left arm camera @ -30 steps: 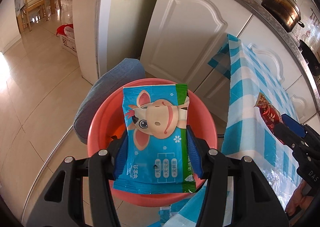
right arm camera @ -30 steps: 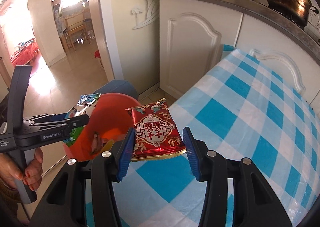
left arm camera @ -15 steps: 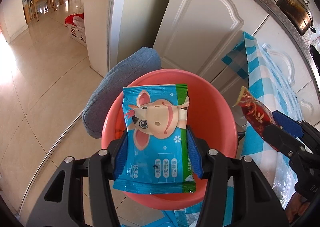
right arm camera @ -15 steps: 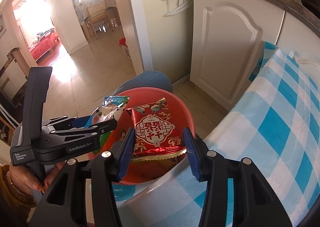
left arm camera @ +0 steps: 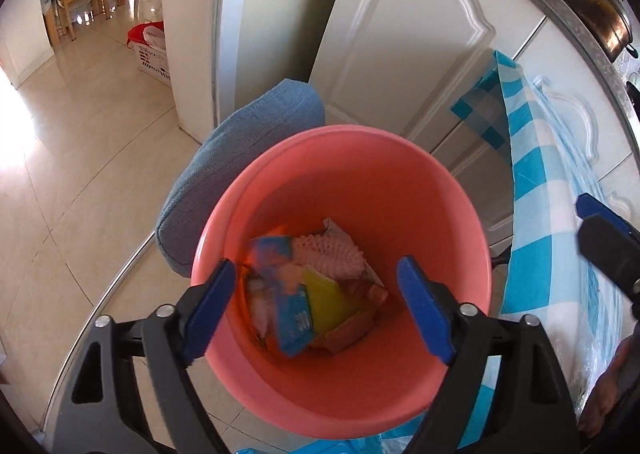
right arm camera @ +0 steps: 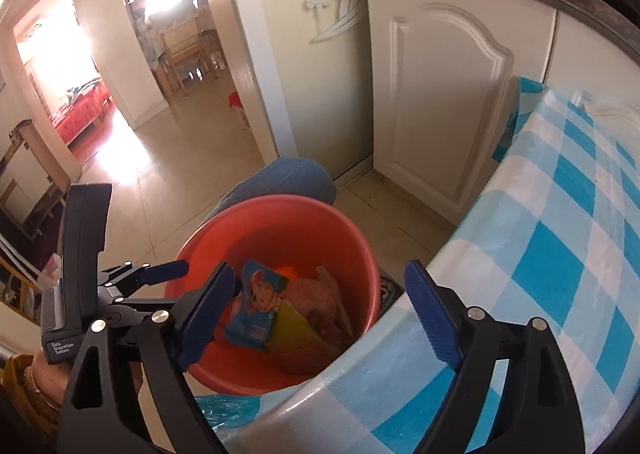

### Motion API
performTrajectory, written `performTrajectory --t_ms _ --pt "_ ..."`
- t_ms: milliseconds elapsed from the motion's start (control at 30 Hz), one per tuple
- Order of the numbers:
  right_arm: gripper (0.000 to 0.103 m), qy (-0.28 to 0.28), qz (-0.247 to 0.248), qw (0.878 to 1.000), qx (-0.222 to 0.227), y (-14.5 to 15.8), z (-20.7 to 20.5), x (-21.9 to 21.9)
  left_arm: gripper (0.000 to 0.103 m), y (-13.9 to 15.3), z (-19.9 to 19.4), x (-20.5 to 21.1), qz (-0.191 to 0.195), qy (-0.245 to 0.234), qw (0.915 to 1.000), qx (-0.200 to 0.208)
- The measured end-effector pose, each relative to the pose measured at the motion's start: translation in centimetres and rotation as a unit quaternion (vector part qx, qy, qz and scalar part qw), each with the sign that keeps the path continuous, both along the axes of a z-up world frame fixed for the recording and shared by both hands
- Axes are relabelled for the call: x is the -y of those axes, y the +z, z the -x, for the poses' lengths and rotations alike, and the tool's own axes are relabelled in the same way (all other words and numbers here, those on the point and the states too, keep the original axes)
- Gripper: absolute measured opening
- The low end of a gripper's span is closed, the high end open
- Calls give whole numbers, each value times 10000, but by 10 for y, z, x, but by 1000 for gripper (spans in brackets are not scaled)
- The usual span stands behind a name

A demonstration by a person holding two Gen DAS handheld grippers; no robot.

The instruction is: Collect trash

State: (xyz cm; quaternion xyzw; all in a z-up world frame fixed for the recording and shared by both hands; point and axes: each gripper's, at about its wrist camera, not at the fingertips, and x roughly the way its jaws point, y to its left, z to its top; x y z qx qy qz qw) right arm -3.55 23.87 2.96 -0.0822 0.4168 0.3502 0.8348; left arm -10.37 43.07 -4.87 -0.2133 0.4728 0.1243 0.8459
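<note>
Basically drop step: left gripper (left arm camera: 316, 306) and right gripper (right arm camera: 320, 310) jaws have just been opening, nothing between them, both released over the red bucket (left arm camera: 400, 158). Blue cartoon wrapper (right arm camera: 256, 306) lies inside among other trash. Next, probably swing back to the checkered table (right arm camera: 560, 274) and look for leftover litter.

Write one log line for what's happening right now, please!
left gripper: fingers just opened, empty | right gripper: fingers just opened, empty | blue wrapper: in red bin | red wrapper: not clearly visible
</note>
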Motion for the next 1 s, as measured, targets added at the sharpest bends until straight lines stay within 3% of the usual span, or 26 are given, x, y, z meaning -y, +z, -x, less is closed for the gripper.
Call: performTrajectory --t_ms 200,500,700,1000 --pt "89 -557 -306 9980 58 18 -6 40 90 22 -3 6 -490 85 9987 106" --pt "91 -1551 -462 9865 235 43 -9 114 96 63 -16 48 -1336 -355 9897 380" --pt "91 -2323 -512 9703 432 59 -2 178 96 92 -16 82 -1406 -649 9849 776" --pt "91 -3255 -597 9376 1068 94 25 263 99 151 -14 167 -1621 -1371 9658 1488"
